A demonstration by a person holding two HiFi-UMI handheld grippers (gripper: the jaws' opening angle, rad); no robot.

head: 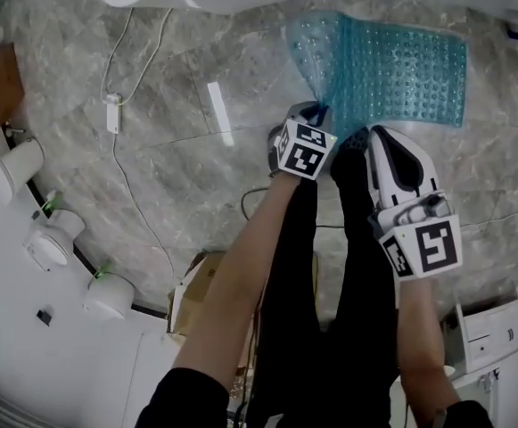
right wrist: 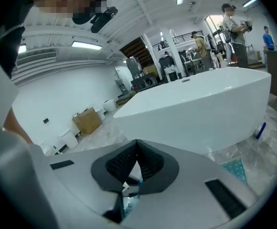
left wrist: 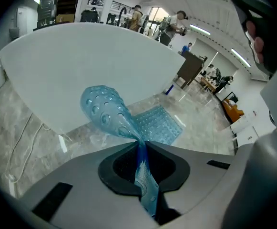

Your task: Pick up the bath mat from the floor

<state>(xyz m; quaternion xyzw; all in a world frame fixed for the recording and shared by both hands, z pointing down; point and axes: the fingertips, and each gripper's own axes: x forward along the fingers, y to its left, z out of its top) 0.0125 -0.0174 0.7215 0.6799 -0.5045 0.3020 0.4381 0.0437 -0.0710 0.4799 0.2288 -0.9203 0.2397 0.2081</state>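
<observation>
Floor (head: 196,78): grey veined marble;
Bath mat (head: 401,74): translucent blue, bubbled, part lifted;
Left tool (head: 316,111): clamps its twisted fold;
Right tool (head: 357,139): pinches its edge

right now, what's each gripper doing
left gripper: closed on a bunched corner of the blue bath mat.
right gripper: closed, pinching a thin edge of the same mat.

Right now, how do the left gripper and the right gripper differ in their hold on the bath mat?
The left gripper pinches a bunched fold of the bath mat, which balloons out past its jaws; the right gripper shows only a thin blue edge between its jaws. In the head view the left gripper sits at the mat's crumpled corner, the right gripper beside it on the near edge. Both are shut on the mat.
</observation>
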